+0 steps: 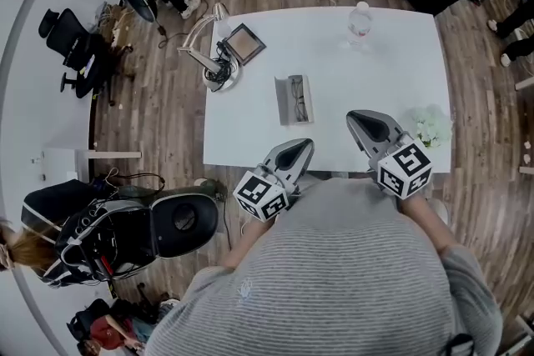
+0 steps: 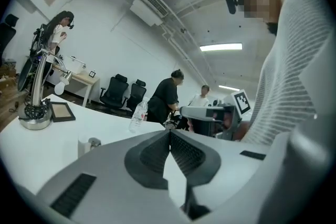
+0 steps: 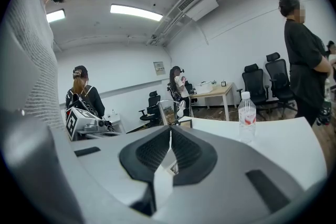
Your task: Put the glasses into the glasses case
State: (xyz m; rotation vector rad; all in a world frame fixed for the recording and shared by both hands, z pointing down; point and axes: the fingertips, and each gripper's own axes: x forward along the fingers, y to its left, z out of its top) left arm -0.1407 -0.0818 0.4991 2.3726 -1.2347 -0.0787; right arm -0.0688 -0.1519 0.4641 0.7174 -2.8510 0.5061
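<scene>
Head view alone gives the layout. The glasses case [image 1: 294,99] lies open near the middle of the white worktop [image 1: 380,67], and a dark frame that looks like the glasses [image 1: 299,97] rests inside it. The left gripper [image 1: 309,142] sits at the near edge, just short of the case and pointing toward it without touching. The right gripper [image 1: 351,116] is off to the case's right, also apart from it. A water bottle [image 1: 360,21] stands at the far edge, and a desk lamp [image 1: 219,62] and picture frame [image 1: 244,43] are at the far left corner.

Left gripper view adds what the top-down angle hides. The left gripper [image 2: 169,132] has its jaws pressed together at the tips with nothing between them, and a small low shape [image 2: 89,145] on the worktop beyond may be the case seen end-on. Right gripper view shows the right gripper [image 3: 170,129] closed and empty in the same way, with the bottle [image 3: 247,115] upright ahead to its right.
</scene>
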